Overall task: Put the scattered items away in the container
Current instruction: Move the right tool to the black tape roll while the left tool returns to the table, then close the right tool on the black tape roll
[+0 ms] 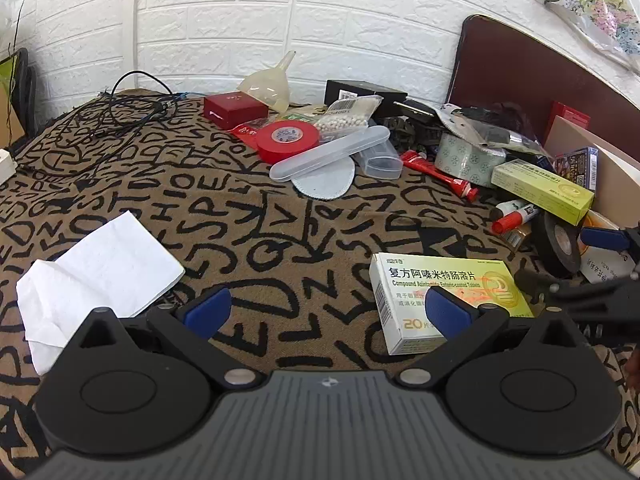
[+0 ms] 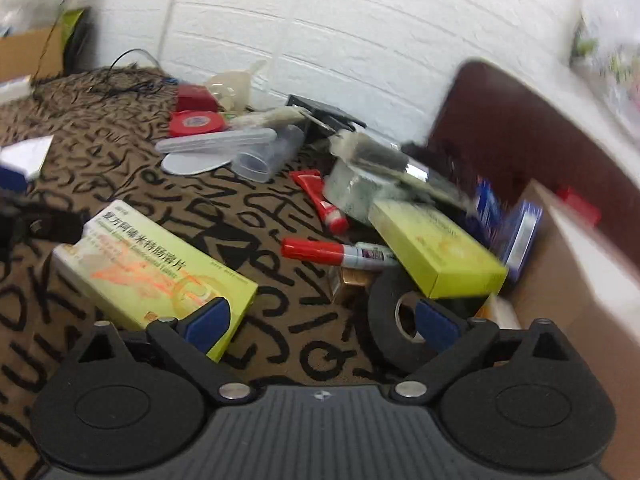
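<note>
Tablecloth [image 1: 280, 216]: brown with black letter pattern
Near medicine box [image 1: 444, 300]: white and yellow-green, orange motif
Tape roll, far [image 1: 286, 138]: red
Tape roll, right [image 2: 396, 320]: black
Marker [image 2: 336, 252]: red cap, white barrel
Wall [image 1: 320, 20]: white brick pattern
Paper, left [image 1: 104, 272]: white

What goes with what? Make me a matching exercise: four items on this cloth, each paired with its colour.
Items:
1. tape roll by the funnel
2. tape roll by the right claw
3. nearest medicine box
4. folded paper

Colours:
A. white
B. black
C. yellow-green
D. red

Pairs: 1-D, 2-B, 3-C, 4-A
</note>
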The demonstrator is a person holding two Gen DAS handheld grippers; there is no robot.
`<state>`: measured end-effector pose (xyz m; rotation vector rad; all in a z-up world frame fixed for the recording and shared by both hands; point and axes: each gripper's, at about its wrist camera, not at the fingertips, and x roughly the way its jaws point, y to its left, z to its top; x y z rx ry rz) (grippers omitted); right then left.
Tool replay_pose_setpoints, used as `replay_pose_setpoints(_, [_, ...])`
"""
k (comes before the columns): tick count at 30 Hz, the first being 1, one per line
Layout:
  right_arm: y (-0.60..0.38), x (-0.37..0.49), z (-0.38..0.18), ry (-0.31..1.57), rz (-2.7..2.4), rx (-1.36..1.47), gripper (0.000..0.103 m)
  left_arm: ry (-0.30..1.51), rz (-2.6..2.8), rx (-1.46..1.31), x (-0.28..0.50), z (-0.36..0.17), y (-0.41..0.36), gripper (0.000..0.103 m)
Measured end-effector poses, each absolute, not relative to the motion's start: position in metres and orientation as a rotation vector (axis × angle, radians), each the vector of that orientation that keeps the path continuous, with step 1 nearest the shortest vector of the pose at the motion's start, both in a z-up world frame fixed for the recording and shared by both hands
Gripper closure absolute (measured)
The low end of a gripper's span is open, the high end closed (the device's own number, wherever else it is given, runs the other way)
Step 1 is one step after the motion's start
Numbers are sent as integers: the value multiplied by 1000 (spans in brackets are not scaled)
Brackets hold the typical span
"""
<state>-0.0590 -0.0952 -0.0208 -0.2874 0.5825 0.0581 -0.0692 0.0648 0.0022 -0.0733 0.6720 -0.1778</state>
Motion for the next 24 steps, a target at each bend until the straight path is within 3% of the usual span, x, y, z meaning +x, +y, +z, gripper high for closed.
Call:
replay_pose_setpoints(4, [-120,-39,-13,654,102,-178,3,680,-180,-101,-67,2,71,0])
replay_pose_setpoints(10, [-130,-41,-9,721,120,-278,33,682,-184,-110,-66,1,73,0])
replay_pose_setpoints(15, [-119,-28,-22,787,161,-420,31,693,-193,-110,-66,-1,72,0])
replay_pose_setpoints(17, [-109,-22,-26,790,183,-488,36,698,-196,-114,-65,-1,72,0])
replay_pose_setpoints(21, [-132,-1,-21,891,255,-195,33,687,-202,-116,-66,1,74,0])
replay_pose_setpoints(24, [-130,-23,-20,906,405,-207,33,678,-190,-133,-65,2,77,0])
